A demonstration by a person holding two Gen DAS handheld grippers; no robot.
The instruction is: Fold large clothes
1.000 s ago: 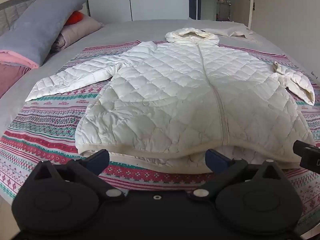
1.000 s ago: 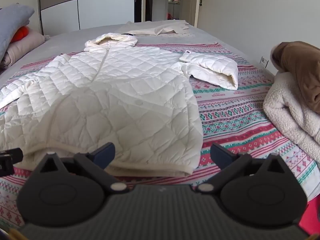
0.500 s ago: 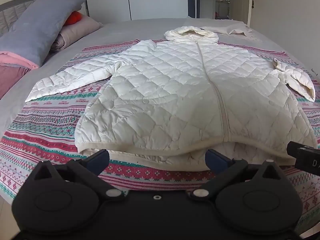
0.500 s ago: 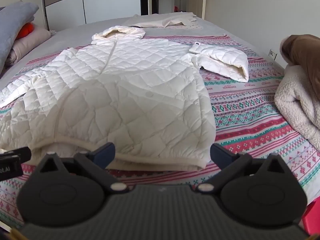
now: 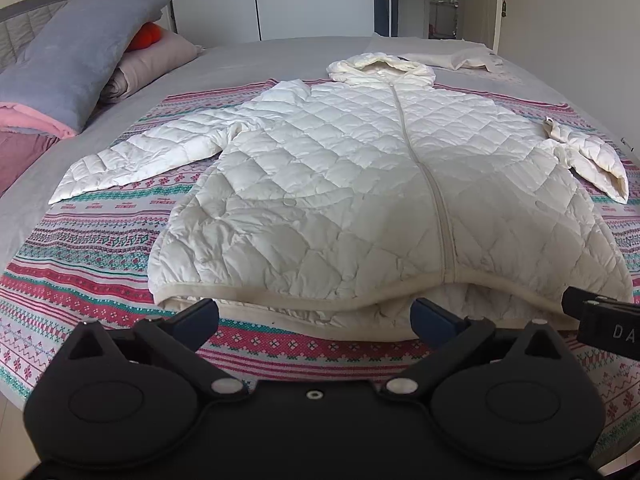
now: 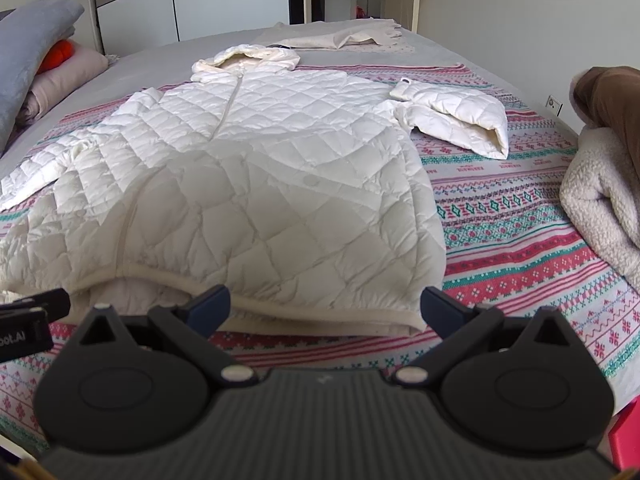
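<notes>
A white quilted hooded jacket lies flat, front up, on a patterned blanket; it also shows in the right wrist view. Its left sleeve stretches out to the side and its right sleeve is folded back. My left gripper is open and empty just short of the hem's left half. My right gripper is open and empty just short of the hem's right half. Each gripper's body shows at the edge of the other's view.
Grey and pink pillows lie at the far left. A cream garment lies beyond the hood. A fleecy beige and brown pile sits at the right edge of the bed. Wardrobe doors stand behind.
Both grippers have moved slightly toward the jacket's hem. The jacket has not moved and both grippers stay open.
</notes>
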